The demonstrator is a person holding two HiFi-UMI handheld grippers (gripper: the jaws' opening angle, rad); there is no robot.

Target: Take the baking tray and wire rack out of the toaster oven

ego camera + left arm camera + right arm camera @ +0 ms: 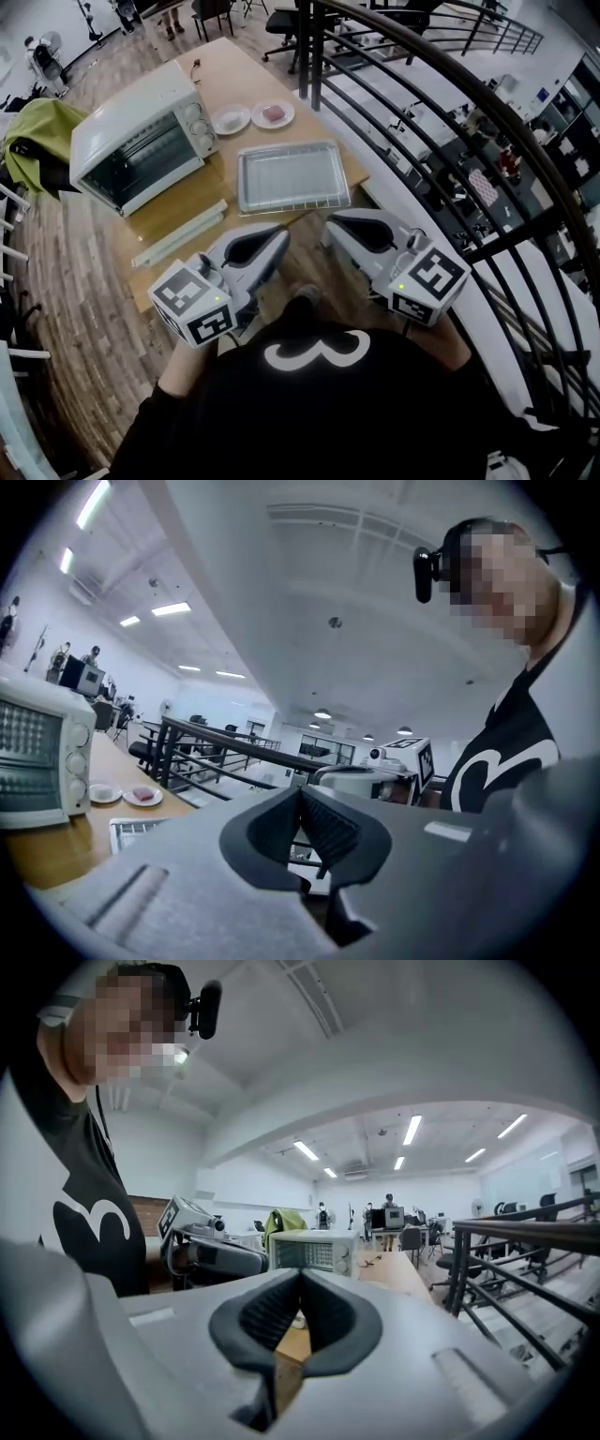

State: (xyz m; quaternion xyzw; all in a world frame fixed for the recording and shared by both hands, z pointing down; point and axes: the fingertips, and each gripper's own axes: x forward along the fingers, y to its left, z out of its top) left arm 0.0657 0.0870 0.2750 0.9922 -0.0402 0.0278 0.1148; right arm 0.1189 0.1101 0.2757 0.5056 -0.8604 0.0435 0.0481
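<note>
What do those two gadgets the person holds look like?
The left gripper and right gripper: light grey shells, black ribbed pads, each with a white cube bearing black square markers and a green light. The person's top is black.

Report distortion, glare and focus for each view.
Head view: heavy fisheye, the railing bows into an arc; toaster oven and baking tray stay sharp and evenly lit. Left gripper view: dark round vignette, ceiling light blown white. Right gripper view: same vignette, distant room crisp.

Open office loft: swivel chairs [214,11], ceiling strip lights [410,1130], railing [525,1230].
</note>
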